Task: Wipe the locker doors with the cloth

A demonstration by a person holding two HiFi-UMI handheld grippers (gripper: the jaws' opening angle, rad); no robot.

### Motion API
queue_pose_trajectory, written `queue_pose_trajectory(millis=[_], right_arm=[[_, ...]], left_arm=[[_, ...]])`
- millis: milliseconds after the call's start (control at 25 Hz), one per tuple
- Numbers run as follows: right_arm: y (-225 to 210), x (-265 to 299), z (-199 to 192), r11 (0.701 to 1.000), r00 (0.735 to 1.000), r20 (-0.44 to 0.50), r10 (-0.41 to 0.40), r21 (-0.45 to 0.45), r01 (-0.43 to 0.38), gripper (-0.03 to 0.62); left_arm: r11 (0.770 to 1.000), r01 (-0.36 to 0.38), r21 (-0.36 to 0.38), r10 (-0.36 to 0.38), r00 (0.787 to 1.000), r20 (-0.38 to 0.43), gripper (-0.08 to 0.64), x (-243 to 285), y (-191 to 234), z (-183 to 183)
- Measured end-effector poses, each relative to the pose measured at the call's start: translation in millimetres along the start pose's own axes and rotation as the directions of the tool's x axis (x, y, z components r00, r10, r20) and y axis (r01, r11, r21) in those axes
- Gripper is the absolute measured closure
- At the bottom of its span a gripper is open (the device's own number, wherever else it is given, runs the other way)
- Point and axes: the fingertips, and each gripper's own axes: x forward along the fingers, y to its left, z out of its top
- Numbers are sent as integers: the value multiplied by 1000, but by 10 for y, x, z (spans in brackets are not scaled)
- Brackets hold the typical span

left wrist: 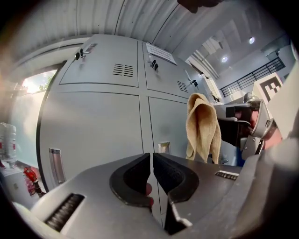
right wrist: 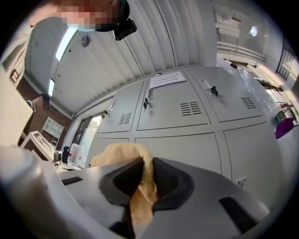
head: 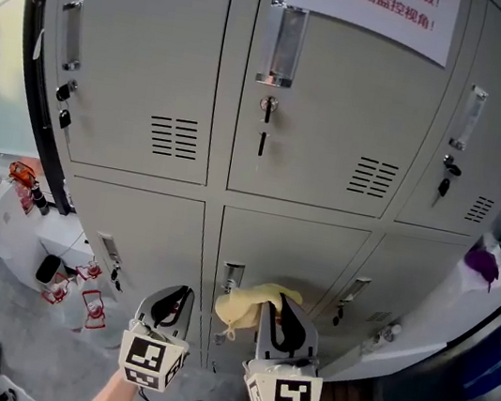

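Now I hold both low, side by side: right tongs (head: 285, 303) pinch the yellow towelling cloth (head: 247, 303), left tongs (head: 176, 295) pressed together.

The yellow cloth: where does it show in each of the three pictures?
Head view: cloth at bottom centre, in the right gripper.
Left gripper view: right of centre, hanging.
Right gripper view: bottom centre, clamped between the jaws.
Shared landmark: the white paper notice.

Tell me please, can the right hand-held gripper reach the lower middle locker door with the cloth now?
Probably yes. The right hand-held gripper is shut on the yellow cloth, which hangs just before the lower middle locker door; nothing shows between them. Whether the cloth touches the door, I cannot tell.
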Motion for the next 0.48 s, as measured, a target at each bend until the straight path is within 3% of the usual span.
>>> queue_pose_trajectory(millis=[480], right_arm=[[365, 524, -262, 993, 993, -32, 111, 33, -110, 525]], left_arm=[[999, -40, 7, 40, 999, -16, 520, 2, 179, -64]])
